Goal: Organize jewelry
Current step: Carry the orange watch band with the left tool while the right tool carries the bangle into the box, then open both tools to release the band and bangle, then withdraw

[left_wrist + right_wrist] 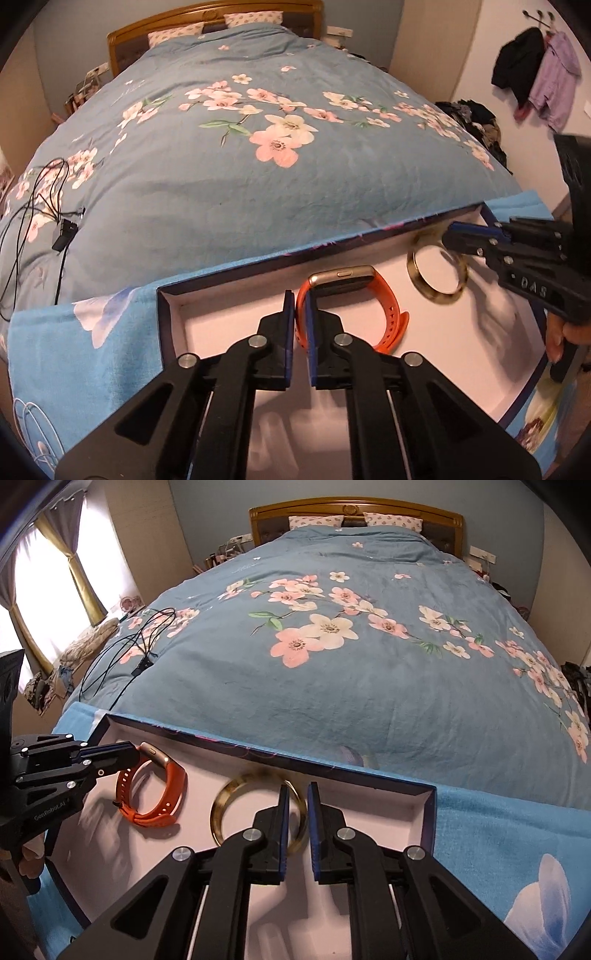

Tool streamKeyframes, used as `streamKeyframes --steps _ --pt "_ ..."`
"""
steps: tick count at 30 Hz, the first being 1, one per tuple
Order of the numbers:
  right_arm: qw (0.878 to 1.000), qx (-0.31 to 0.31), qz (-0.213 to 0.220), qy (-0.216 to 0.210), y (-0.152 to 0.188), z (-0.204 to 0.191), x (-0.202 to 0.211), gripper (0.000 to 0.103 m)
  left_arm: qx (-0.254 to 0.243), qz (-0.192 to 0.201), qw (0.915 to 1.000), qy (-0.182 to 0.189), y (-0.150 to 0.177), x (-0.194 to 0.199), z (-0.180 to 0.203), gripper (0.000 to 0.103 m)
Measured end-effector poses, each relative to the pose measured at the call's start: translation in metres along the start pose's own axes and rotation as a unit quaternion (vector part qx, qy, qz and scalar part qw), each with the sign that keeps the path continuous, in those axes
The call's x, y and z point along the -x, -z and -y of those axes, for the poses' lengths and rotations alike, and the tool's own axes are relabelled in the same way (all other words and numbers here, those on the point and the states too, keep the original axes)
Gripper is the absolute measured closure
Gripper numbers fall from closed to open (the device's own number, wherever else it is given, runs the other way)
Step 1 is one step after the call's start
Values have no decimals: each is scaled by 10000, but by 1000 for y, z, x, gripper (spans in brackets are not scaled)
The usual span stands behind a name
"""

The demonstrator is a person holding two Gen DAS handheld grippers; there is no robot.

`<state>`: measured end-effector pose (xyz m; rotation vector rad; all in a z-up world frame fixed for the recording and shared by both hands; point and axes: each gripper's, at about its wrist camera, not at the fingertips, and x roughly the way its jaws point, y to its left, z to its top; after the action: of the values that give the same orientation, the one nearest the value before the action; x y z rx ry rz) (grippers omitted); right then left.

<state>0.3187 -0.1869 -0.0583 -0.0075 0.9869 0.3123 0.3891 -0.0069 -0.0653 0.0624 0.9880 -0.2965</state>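
Note:
An orange-strapped watch [384,314] with a gold case stands inside a shallow white-lined box [177,306] on the bed. My left gripper [300,302] is shut on the watch's strap. A gold bangle [436,269] is in the same box to the right, blurred by motion. My right gripper [295,794] straddles the bangle's [229,794] rim with a narrow gap; the rim sits between the pads. In the right wrist view the watch [166,794] and left gripper [125,753] are at left. The right gripper [452,236] shows at right in the left wrist view.
The box [424,805] lies on a light blue floral cloth [517,830] at the foot of a bed with a blue floral duvet [351,664]. A black cable [122,653] lies on the duvet at left. Clothes [535,74] hang on the right wall.

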Motion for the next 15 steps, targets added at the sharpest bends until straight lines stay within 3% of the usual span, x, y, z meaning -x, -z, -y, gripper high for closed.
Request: streamKeyframes --steps 5,6,8,9,15 --pt "9997 -88 241 -34 6 2 16 80 242 84 9997 -26 1 3 -3 87" --pt "9994 -53 329 -69 10 0 25 74 305 189 9993 -92 2 7 -5 87" --pt "9981 83 568 -212 22 -6 47 66 383 446 9982 -113 7 23 -7 69" --pt "9973 160 666 -256 27 -8 56 62 420 575 9974 -133 9 32 -8 65" --pt "9897 757 1115 -484 83 -24 122 56 173 1425 9894 -229 47 101 5 47"
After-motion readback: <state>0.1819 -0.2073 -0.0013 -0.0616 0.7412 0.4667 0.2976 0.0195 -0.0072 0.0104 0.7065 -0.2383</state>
